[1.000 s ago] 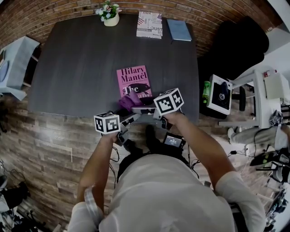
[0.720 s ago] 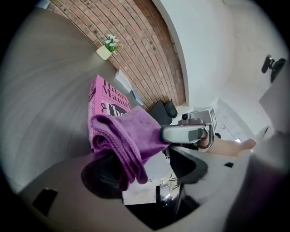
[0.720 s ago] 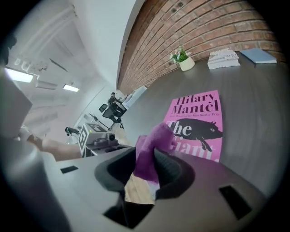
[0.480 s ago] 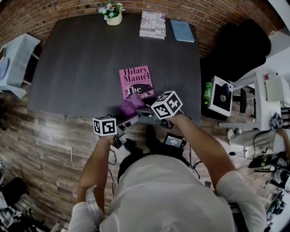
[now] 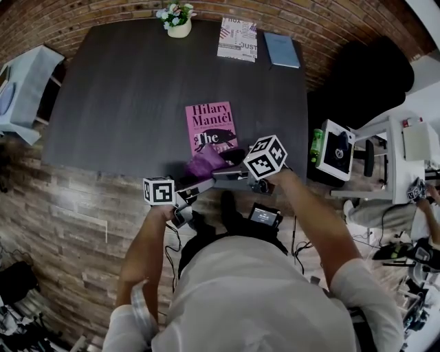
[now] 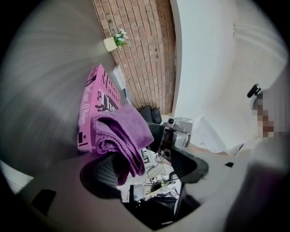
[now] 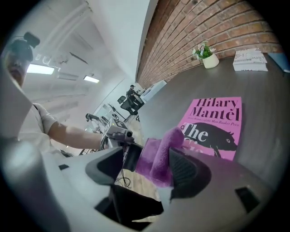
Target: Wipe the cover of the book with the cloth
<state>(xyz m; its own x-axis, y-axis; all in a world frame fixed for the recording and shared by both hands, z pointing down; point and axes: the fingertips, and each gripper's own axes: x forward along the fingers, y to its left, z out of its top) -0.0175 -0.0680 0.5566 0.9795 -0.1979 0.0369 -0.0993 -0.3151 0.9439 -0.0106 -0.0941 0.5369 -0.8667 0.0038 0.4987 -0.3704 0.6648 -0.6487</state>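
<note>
Setting: dark table pushed against a brick wall, with a wood-plank floor at its near side.
Far edge: 1 white flower pot, 1 printed white book and 1 blue book, in a row along the wall.
Pink book: lies flat and face up on the table, close to the near edge, with its title upright to the person.
Cloth: purple, folded and bunched. It sits at the pink book's near end, touching the cover there, between the 2 grippers.
Left gripper: reaches in from the left, about level. Its 2 jaws stand wide apart. The cloth hangs draped against 1 finger, and the other finger is well clear of it.
Right gripper: reaches in from the right, tilted downward. Its jaws have just been opening and now stand spread with the cloth between them. The cloth touches the pad on the pink book's side, with a gap on the other side.
Spacing: the tips of the 2 grippers are just beside each other at the cloth.
Person: stands at the table's near edge in a light shirt, both forearms extended.
</note>
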